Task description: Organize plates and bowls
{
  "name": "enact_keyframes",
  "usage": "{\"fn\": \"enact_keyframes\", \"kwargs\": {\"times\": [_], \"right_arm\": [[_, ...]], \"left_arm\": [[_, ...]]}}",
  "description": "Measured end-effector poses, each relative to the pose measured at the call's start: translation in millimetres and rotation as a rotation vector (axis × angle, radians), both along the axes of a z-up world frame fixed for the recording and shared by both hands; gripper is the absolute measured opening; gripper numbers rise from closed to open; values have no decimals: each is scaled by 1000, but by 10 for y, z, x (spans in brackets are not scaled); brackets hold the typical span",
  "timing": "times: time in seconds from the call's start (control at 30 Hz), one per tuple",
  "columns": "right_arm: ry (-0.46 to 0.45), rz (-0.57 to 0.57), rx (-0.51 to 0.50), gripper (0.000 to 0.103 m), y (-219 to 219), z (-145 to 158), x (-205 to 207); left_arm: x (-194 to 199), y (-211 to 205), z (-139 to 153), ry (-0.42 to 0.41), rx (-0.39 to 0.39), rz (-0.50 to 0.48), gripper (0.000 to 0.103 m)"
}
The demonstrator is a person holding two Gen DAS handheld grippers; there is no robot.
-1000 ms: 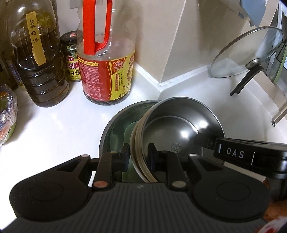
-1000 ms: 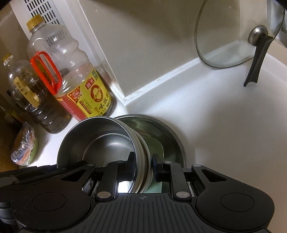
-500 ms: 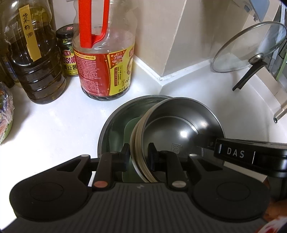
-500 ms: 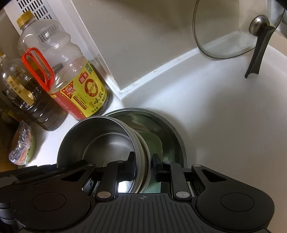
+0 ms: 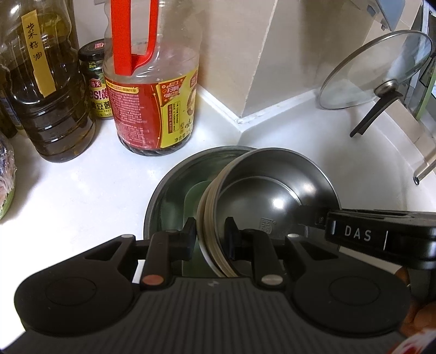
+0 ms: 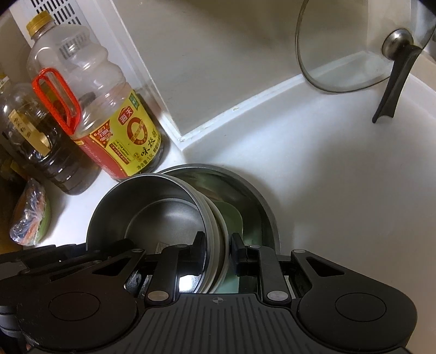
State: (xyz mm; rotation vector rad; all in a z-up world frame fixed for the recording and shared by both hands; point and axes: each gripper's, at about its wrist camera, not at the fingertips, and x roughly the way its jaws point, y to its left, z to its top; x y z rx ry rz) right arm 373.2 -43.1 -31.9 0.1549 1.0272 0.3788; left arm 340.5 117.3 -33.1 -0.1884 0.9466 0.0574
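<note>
You've both grippers, left (image 5: 209,235) & right (image 6: 217,252), jaws nearly closed, pinching the bowl stack (image 5: 268,190) rims over the big basin (image 5: 169,185); next, lower it level.

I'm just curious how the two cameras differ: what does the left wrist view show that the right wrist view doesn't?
Only the left wrist view: a green-lidded jar behind the bottles.
Only the right wrist view: a slotted white panel at top left.
Both: the stack of bowls gripped at opposite rims by the left gripper and right gripper, plus the glass lid.
</note>
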Motion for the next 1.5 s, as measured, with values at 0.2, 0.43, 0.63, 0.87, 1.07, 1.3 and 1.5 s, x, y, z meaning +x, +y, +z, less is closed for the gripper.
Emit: {"fn": "enact_keyframes", "kwargs": {"times": [0.2, 0.43, 0.63, 0.87, 1.07, 1.3, 1.5], "right_arm": [[-14, 14, 4, 23, -28, 15, -42], [-61, 34, 22, 47, -83, 120, -171], [-92, 29, 62, 53, -198, 216, -313], [-133, 7, 127, 63, -409, 324, -550], [-220, -14, 156, 63, -629, 403, -913], [-274, -37, 158, 63, -872, 402, -1518], [-285, -33, 178, 63, -1135, 357, -2051]], "left_arm": [[-44, -34, 29, -18, 21, 4, 19], [-116, -62, 125, -55, 41, 15, 19], [-246, -128, 260, -100, 65, 21, 19], [-465, -229, 427, -158, 88, 20, 19], [-818, -364, 546, -228, 125, 23, 19], [-1368, -555, 574, -259, 136, 29, 19], [-1873, -761, 577, -271, 139, 30, 19]]}}
